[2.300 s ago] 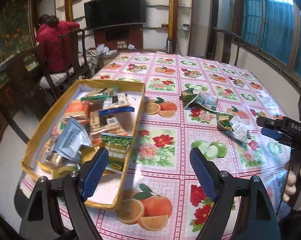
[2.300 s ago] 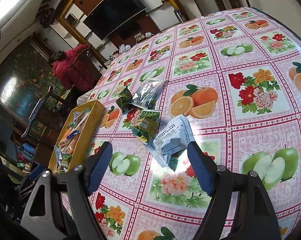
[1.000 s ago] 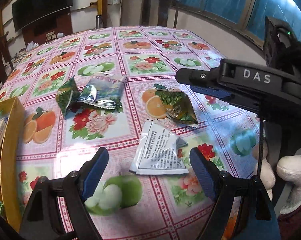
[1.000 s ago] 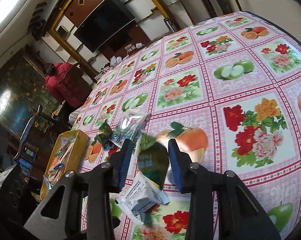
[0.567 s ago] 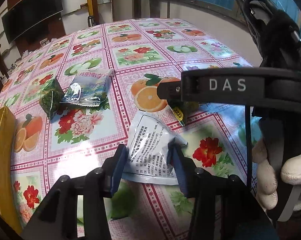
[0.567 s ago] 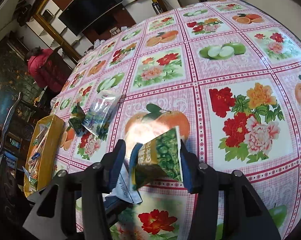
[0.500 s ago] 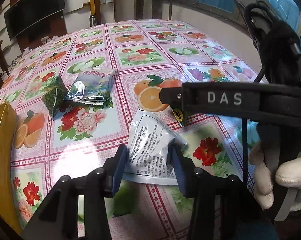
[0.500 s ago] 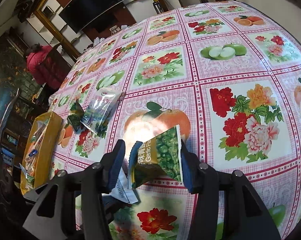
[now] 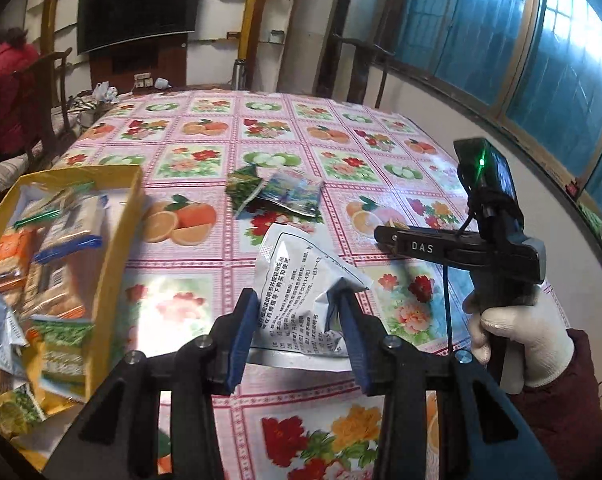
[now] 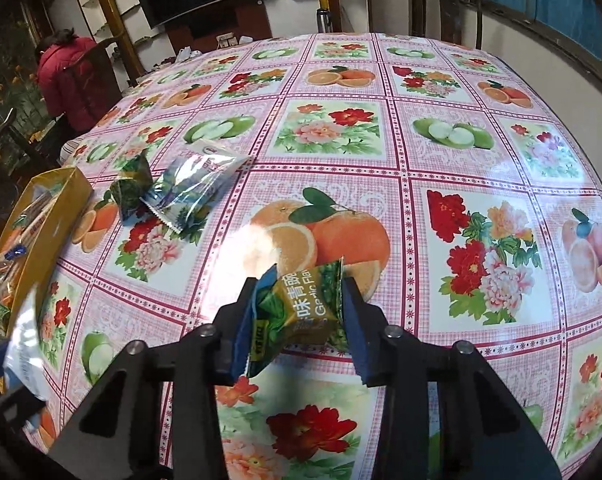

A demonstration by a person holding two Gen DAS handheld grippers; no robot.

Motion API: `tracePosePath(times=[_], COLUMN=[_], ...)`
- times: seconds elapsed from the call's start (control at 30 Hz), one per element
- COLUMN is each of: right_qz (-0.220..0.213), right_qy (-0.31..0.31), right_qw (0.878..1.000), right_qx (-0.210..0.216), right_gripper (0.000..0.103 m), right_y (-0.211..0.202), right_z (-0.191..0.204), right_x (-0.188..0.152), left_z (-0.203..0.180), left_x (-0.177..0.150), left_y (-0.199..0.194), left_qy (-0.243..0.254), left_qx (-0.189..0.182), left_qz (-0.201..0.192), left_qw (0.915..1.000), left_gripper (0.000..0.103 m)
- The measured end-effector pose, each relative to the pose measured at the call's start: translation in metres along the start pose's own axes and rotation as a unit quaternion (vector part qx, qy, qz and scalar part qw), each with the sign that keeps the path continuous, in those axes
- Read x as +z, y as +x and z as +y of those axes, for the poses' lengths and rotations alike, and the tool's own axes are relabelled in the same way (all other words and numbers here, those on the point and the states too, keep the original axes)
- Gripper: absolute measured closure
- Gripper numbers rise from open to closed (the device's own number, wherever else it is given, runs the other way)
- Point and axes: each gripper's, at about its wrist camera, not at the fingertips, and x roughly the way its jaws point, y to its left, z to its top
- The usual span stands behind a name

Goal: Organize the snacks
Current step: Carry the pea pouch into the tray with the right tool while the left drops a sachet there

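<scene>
My left gripper (image 9: 297, 316) is shut on a white printed snack packet (image 9: 301, 280) and holds it above the table, right of the yellow box (image 9: 117, 240) full of snacks. My right gripper (image 10: 299, 314) is shut on a green garlic-pea packet (image 10: 301, 312), lifted over the orange print. The right gripper also shows in the left wrist view (image 9: 385, 236), held by a gloved hand. A small green packet (image 10: 131, 188) and a silver-blue packet (image 10: 189, 192) lie together on the tablecloth; they also show in the left wrist view, the silver-blue packet (image 9: 293, 196) right of the small green packet (image 9: 243, 186).
The round table (image 10: 421, 160) has a pink fruit-and-flower cloth. The yellow box (image 10: 49, 216) stands at the left edge. Wooden chairs (image 9: 353, 68) stand at the far side. A person in a red jacket (image 10: 73, 80) sits far left.
The left gripper has lifted the white packet off the table and swung left toward the yellow box. The right gripper has raised the green packet and pulled back.
</scene>
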Motion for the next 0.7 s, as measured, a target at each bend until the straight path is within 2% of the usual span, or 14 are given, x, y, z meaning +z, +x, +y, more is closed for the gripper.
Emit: tracePosePath(times=[0.17,0.33,0.53,0.7], right_qz=[-0.019,-0.037,-0.025,0.009], right_qy=[0.029,0.045,-0.032,-0.088], right_qw=[0.997,0.990,0.980,0.967], right_qx=[0.068,0.130,0.194,0.240], right_gripper=[0.062,0.062,0.061,0.061], right_y=[-0.005,-0.033,-0.059,-0.050], right_z=[0.001,0.024,0.114,0.197], right_x=[-0.002,-0.012,-0.013,-0.013], left_z=[0.049,0.105,0.155,0.175], left_x=[-0.013,-0.026,-0.040,-0.050], left_y=[-0.049,-0.070,-0.071,-0.070], left_qy=[-0.039,-0.078,-0.147,-0.178], left_qx=[0.042,0.091,0.112,0.119], left_qz=[-0.040,-0.051,-0.055,-0.046], left_qw=[0.9975,0.9914,0.9812,0.9757], left_gripper=[0.061,0.062,0.063,0.061])
